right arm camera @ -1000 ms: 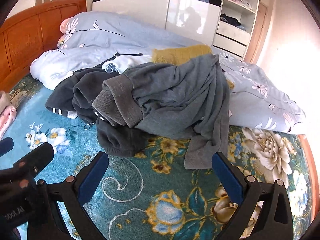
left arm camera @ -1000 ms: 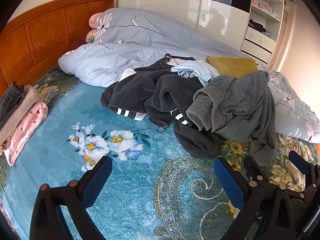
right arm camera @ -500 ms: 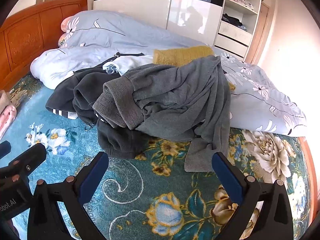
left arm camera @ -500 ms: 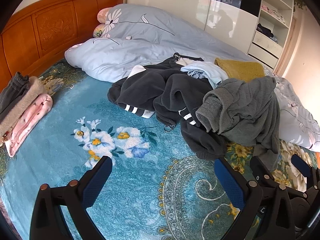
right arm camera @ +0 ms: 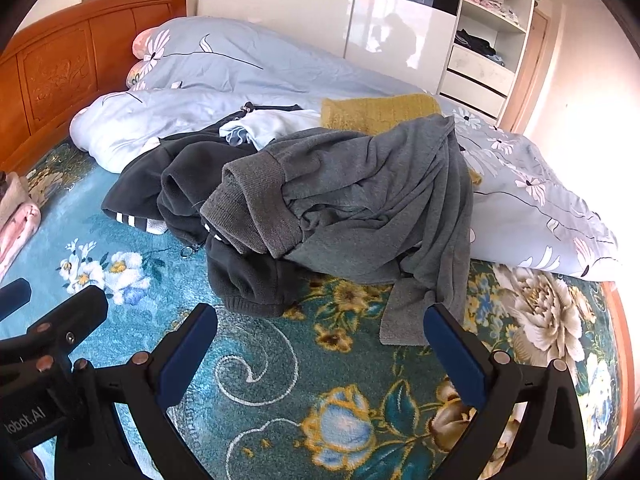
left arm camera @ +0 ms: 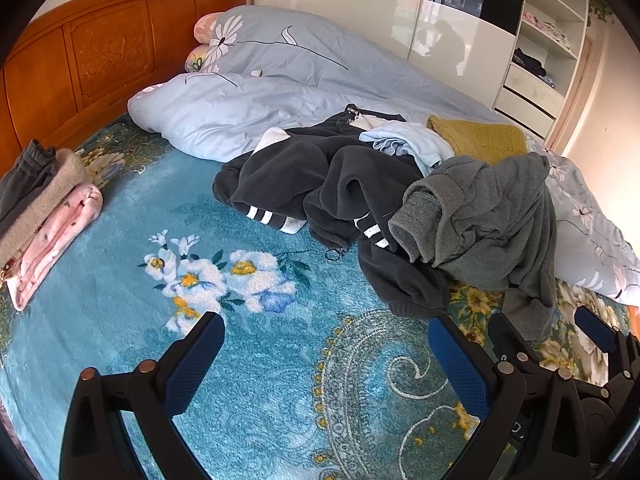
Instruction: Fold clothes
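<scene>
grey sweater (right arm camera: 360, 200) atop black jacket (left arm camera: 320, 176) | folded stack (left arm camera: 44, 216) left | both jaws wide, empty

A: Left wrist view: low over the teal blanket (left arm camera: 256, 364), facing the headboard (left arm camera: 100, 56) at upper left; clothes pile (left arm camera: 400, 200) right of centre, near.

B: Right wrist view: similar height, set further right, pile (right arm camera: 320, 200) central and closer. Both views share the pile, the duvet (right arm camera: 240, 72) and the wardrobe (right arm camera: 312, 20) along the top of the frame.
</scene>
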Action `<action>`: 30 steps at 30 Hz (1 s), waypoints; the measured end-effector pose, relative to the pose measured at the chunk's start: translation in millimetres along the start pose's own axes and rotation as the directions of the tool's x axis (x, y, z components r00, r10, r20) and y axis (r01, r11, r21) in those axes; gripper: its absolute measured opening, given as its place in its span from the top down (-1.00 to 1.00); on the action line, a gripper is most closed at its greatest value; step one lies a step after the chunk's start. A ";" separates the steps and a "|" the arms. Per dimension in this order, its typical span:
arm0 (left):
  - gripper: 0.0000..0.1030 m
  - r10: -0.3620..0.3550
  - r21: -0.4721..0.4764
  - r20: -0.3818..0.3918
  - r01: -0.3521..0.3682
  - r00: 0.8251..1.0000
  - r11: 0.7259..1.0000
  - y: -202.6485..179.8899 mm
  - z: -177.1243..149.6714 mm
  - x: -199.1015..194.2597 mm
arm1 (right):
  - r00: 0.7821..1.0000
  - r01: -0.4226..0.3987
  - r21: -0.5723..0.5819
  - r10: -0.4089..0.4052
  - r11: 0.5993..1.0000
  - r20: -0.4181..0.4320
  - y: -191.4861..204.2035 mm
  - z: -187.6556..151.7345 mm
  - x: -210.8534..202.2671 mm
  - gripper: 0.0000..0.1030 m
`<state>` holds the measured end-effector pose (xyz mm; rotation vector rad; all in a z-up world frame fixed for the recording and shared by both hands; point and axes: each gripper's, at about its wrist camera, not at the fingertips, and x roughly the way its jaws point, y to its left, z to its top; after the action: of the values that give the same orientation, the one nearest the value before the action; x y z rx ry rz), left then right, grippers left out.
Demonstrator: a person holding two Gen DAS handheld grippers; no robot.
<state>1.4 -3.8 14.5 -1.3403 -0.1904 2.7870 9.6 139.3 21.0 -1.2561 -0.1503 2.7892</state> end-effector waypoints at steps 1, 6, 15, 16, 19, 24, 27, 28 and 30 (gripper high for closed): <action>-1.00 -0.001 -0.002 -0.002 0.001 1.000 1.000 0.2 -0.6 0.1 | 1.000 -0.001 -0.001 0.001 1.000 -0.002 0.3 -0.2 0.4 -1.00; -1.00 -0.001 -0.009 -0.006 0.001 1.000 1.000 0.0 -2.8 0.0 | 1.000 -0.002 -0.004 0.002 1.000 -0.011 0.8 -1.1 1.8 -1.00; -1.00 -0.006 -0.022 -0.011 0.006 1.000 1.000 2.8 -5.1 -1.4 | 1.000 -0.008 -0.016 0.008 1.000 -0.018 2.4 -1.8 1.7 -1.00; -1.00 -0.010 -0.025 -0.014 0.010 1.000 1.000 4.4 -6.0 -2.1 | 1.000 -0.012 -0.020 0.012 1.000 -0.020 2.9 -1.9 1.8 -1.00; -1.00 -0.021 -0.045 -0.002 0.021 1.000 0.999 18.0 -11.0 -11.3 | 0.999 -0.034 -0.040 0.033 0.999 -0.028 4.5 -2.2 2.9 -1.00; -1.00 0.055 -0.115 0.021 -0.052 0.998 0.992 58.4 -18.7 -27.1 | 1.000 0.015 -0.089 -0.018 0.996 -0.025 -9.3 13.1 16.0 -1.00; -1.00 0.095 -0.139 0.022 -0.091 0.995 0.986 74.4 -23.3 -34.5 | 1.000 0.014 -0.086 -0.013 0.996 0.008 -12.1 44.9 27.1 -1.00; -1.00 0.101 -0.146 0.029 -0.096 0.994 0.985 77.4 -25.8 -38.1 | 1.000 0.014 -0.102 -0.011 0.995 0.025 -6.4 56.3 31.3 -1.00; -1.00 0.114 -0.160 0.043 -0.105 0.993 0.982 82.3 -30.6 -44.9 | 0.998 0.027 -0.145 -0.020 0.989 0.053 8.8 72.8 38.3 -0.92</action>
<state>54.6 -86.7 19.7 -1.3500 -0.3563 2.9560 -70.6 130.7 39.6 -1.2032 -0.3760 2.8363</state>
